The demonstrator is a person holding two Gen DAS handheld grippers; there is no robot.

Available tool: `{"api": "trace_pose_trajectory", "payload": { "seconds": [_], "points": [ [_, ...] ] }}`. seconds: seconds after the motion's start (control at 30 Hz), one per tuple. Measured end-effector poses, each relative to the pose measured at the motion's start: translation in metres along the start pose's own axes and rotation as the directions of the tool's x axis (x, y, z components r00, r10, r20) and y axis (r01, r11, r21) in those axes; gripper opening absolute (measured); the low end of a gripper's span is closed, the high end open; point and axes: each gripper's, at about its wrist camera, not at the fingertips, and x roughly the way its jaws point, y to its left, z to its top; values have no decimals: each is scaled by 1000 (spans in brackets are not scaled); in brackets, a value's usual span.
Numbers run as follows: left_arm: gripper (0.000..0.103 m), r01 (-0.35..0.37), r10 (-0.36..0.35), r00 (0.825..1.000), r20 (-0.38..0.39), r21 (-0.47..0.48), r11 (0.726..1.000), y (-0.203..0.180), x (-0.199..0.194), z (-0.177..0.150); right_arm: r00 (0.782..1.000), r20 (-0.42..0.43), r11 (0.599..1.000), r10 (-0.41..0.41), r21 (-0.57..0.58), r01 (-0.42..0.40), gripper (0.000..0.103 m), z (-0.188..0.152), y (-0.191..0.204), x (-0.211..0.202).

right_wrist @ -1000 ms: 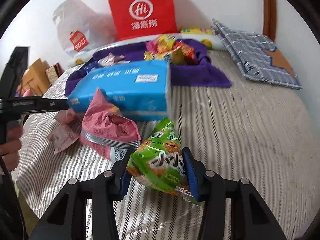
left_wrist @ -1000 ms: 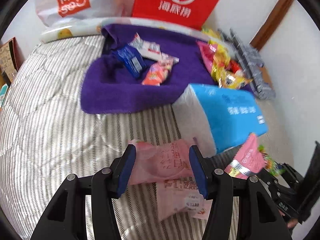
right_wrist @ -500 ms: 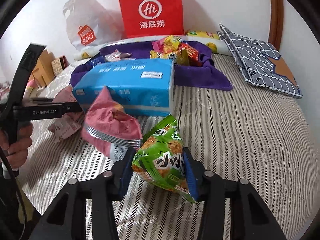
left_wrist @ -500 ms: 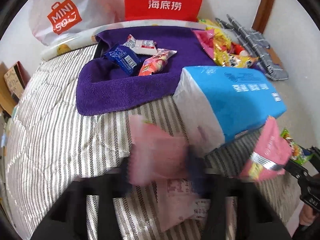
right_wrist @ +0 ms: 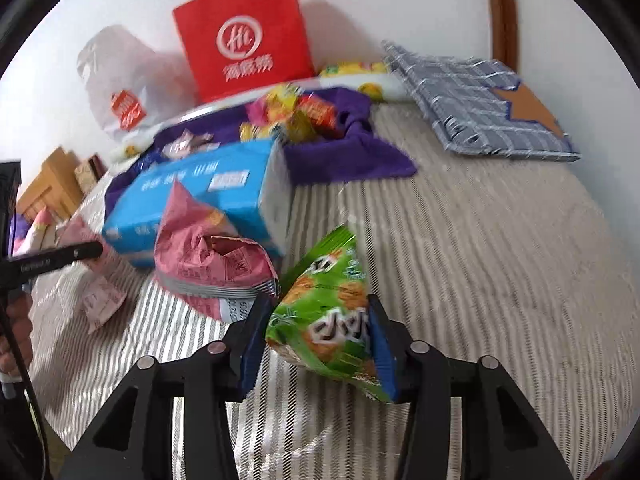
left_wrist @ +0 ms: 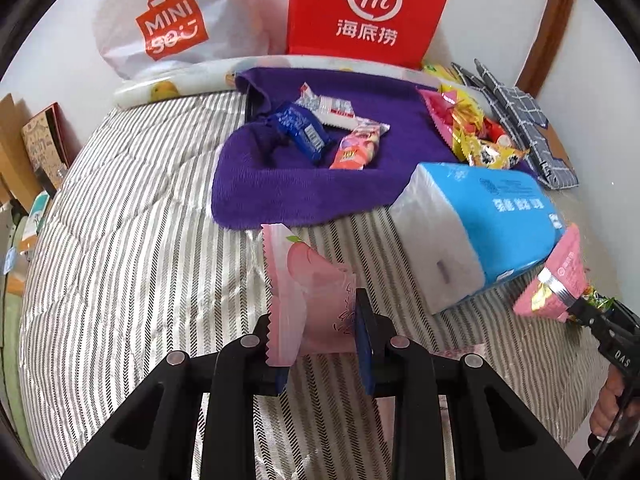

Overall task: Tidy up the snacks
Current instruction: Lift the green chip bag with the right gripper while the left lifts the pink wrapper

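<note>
Left gripper [left_wrist: 322,332] is pinching a pink peach packet [left_wrist: 310,292], jaws having just been closing on it, lifting it toward the far purple towel [left_wrist: 288,184] | right gripper [right_wrist: 318,334] is clamping a green snack bag [right_wrist: 328,304], its jaws having just eased wider, likely for sorting onto the far-right pile.

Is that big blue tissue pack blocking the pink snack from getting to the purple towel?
Not from here. The pink snack packet is gripped in the left claw. The purple towel lies straight ahead across bare striped bedding. The blue tissue pack sits off to the right of that path.
</note>
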Motion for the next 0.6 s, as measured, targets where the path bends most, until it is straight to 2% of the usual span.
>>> {"api": "trace_pose_trajectory", "payload": {
  "seconds": [0.17,0.33,0.5,0.6],
  "points": [
    [28,9,-10,1000,-17,-14,1000,3,3,-7,1000,-6,999,-1,-47,1,50,-9,1,-7],
    [28,27,-28,999,-19,-33,999,7,4,-8,1000,0,999,-11,-35,11,50,-10,-8,-14],
    [29,29,-29,999,-24,-31,999,7,5,-9,999,18,999,30,-24,-29,54,-11,-14,-25],
    [29,27,-27,999,-21,-22,999,6,5,-10,999,41,1000,10,-5,-10,53,-12,-17,-28]
  ]
}}
